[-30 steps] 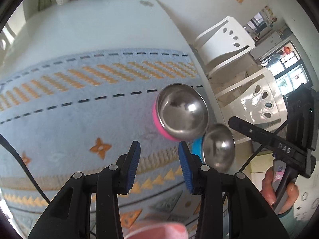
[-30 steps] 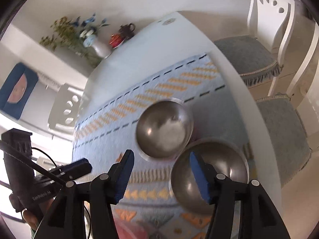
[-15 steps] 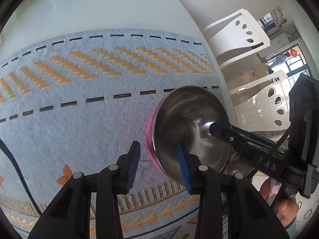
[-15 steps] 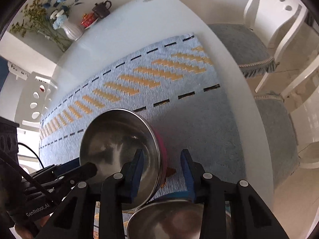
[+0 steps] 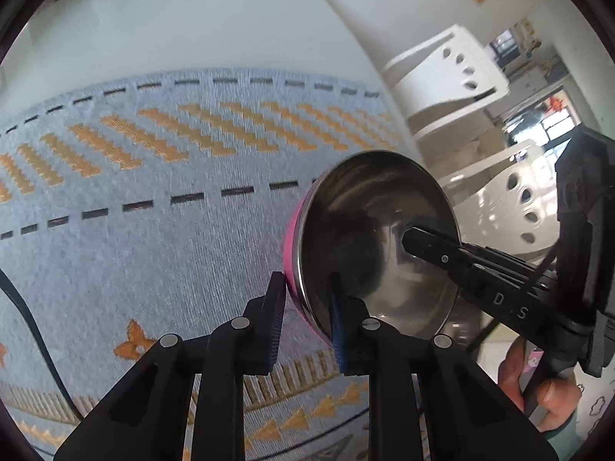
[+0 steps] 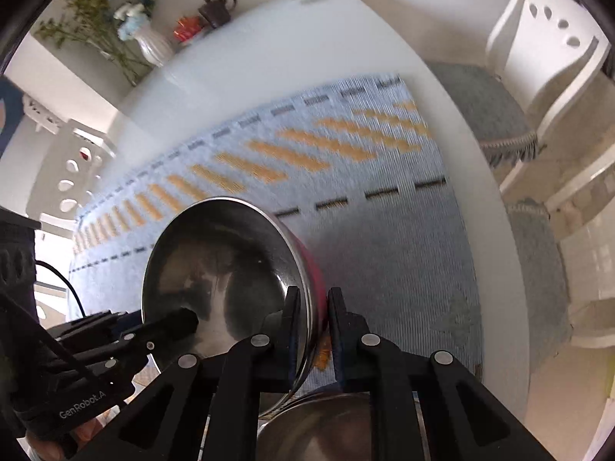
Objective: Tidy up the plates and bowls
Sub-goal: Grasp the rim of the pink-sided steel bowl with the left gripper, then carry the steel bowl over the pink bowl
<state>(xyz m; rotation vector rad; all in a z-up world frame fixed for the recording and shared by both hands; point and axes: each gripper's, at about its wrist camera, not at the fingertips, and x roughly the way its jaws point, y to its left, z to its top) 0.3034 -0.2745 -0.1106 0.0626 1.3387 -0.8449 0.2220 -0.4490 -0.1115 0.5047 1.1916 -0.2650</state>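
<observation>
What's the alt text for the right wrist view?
The right claw grips the rim of a pink-sided steel bowl, with the left claw on its opposite edge. A second steel bowl sits below, over a blue-and-orange woven mat on a white table.

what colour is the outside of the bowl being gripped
Pink outside, steel inside: the bowl shows its pink wall best in the left wrist view.

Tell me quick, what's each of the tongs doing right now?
Left tongs: shut on the rim of the pink bowl.
Right tongs: shut on the opposite rim of the same bowl.
</observation>
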